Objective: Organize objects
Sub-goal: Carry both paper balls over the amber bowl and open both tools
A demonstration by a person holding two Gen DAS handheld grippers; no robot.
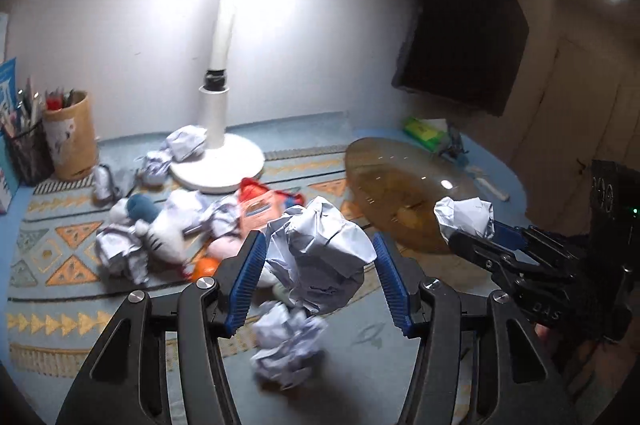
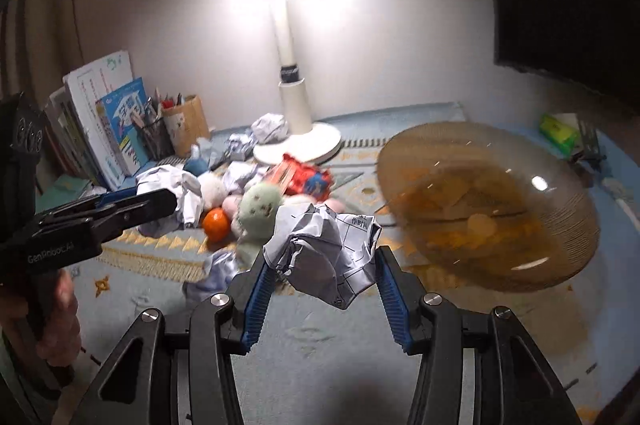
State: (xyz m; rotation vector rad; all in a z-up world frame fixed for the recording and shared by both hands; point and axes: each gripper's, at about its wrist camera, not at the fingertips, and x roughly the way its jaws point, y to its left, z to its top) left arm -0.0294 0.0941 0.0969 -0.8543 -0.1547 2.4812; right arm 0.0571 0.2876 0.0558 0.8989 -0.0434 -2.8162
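Nearest to me, my left gripper (image 1: pixel 320 265) has its blue pads pressed on both sides of a crumpled paper ball (image 1: pixel 320 253), pinched narrow enough that it hangs clear of the patterned mat (image 1: pixel 52 325). My right gripper (image 2: pixel 324 273) does the same with a second paper wad (image 2: pixel 326 253), printed side out, lifted so it can travel without dragging.

I take the white lamp base (image 2: pixel 298 145) as my landmark. Both held wads sit well in front of it, on my side. One loose paper ball (image 1: pixel 288 349) lies below my left pads, still on the mat, probably next to be gathered. Between me and the lamp base, plush toys (image 2: pixel 258 209) and an orange (image 2: pixel 216 223) crowd together with more paper. Right of the base stands the amber glass bowl (image 2: pixel 492 205), seemingly empty, a likely drop spot. Left of the base and a little farther back, the pencil cup (image 2: pixel 186 129) and books (image 2: pixel 104 121) stay against the wall.
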